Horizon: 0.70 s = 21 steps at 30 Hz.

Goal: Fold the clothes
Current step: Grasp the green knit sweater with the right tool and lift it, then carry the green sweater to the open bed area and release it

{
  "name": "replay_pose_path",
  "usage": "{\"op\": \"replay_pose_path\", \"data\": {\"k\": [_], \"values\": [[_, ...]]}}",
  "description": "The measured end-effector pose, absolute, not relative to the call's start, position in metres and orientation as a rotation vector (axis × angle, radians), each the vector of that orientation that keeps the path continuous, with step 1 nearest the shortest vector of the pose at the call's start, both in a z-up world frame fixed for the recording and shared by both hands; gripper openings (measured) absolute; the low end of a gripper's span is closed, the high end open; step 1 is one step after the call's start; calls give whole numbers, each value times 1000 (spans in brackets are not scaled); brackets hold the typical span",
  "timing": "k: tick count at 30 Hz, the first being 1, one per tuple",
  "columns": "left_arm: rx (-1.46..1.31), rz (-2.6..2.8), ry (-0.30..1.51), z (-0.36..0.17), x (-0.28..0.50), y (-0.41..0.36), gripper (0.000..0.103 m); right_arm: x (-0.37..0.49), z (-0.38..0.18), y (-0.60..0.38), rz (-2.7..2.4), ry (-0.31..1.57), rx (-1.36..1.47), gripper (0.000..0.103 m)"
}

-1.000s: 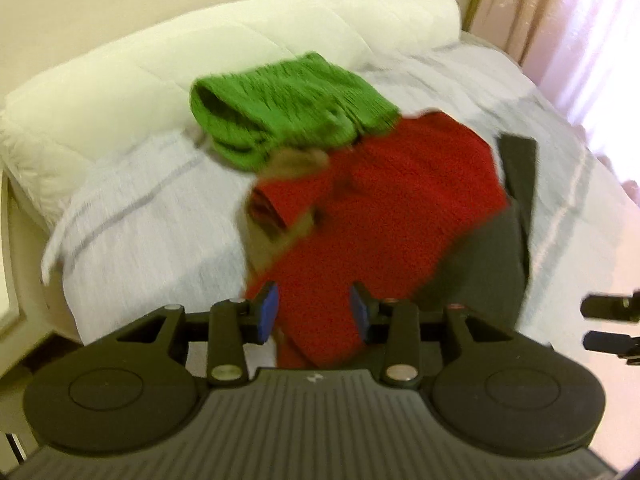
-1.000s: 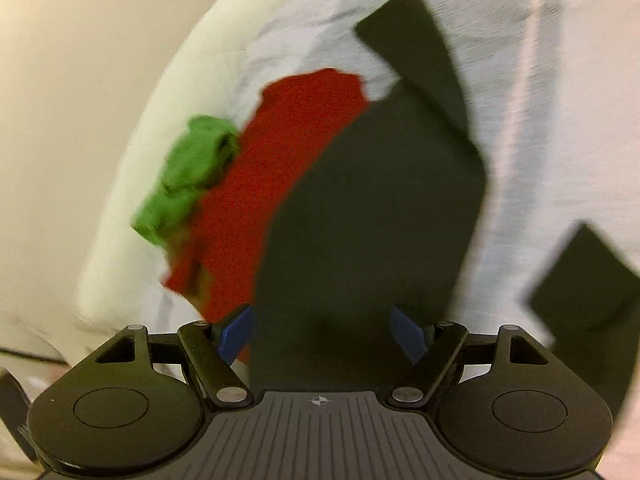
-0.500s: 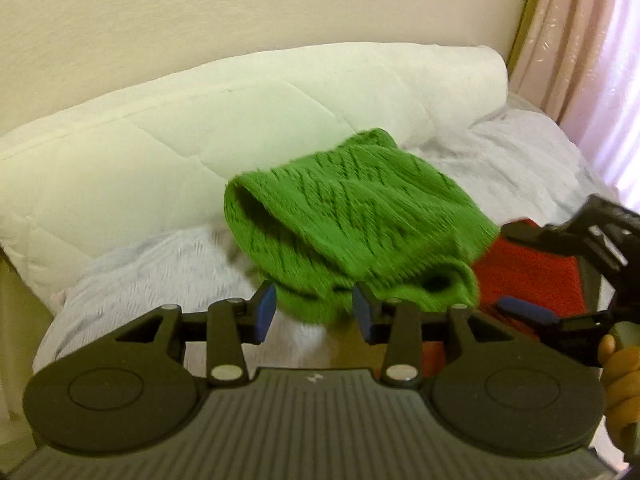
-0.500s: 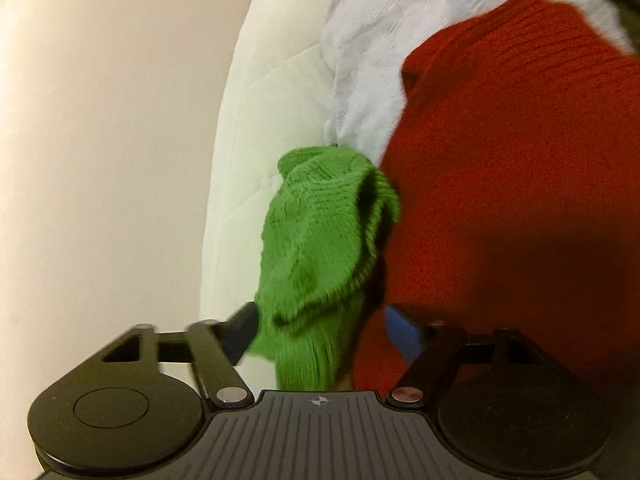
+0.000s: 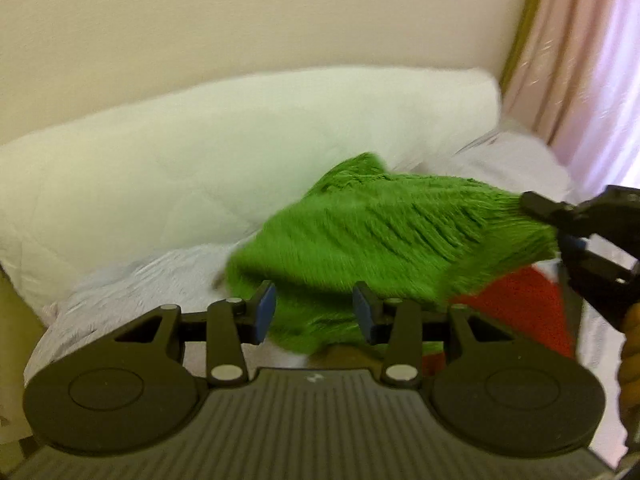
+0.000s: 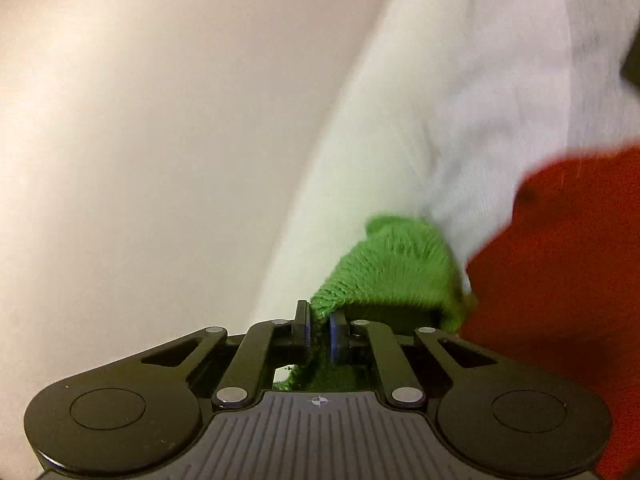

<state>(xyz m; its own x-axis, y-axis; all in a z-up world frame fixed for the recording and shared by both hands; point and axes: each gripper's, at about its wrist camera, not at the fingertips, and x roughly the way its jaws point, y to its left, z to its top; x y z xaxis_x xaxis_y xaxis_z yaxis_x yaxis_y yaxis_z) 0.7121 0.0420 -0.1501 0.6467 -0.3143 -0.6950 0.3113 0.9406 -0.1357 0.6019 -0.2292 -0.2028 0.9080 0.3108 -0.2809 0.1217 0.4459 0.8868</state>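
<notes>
A green knitted garment (image 5: 384, 236) lies bunched on a bed, against a white quilted duvet (image 5: 192, 168) rolled along the cream wall (image 5: 240, 20). In the left wrist view its long axis runs across the picture, from a low heap at centre up to a pulled-out corner at the right. That corner is pinched in the right gripper (image 5: 560, 232), whose two fingers are closed tight on the knit; part of a hand (image 5: 630, 356) shows behind it.

The right wrist view shows this grip close up: green yarn (image 6: 392, 268) squeezed between the blue pads (image 6: 337, 334), with more of it trailing down behind them. Only this view shows how narrow the pinch is.

The left gripper (image 5: 314, 312) stands about half open just before the heap; the green knit shows between its blue pads, but they do not press on it.

A red knitted garment (image 6: 560, 280) lies beside and partly under the green one on a pale grey bedspread (image 5: 132, 280). A pink curtain (image 5: 588, 60) hangs at the far right.

No readable writing appears.
</notes>
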Motion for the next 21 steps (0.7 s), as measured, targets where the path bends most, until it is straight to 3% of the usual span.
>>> {"op": "replay_pose_path", "data": {"k": [11,21], "values": [[-43,-578,643,-60,599,11,38,444,-83,-259,140,69,1054,6],[27,-872,555,-1,432,-47,39,218,36,-262,-33,-212,830,6]]}}
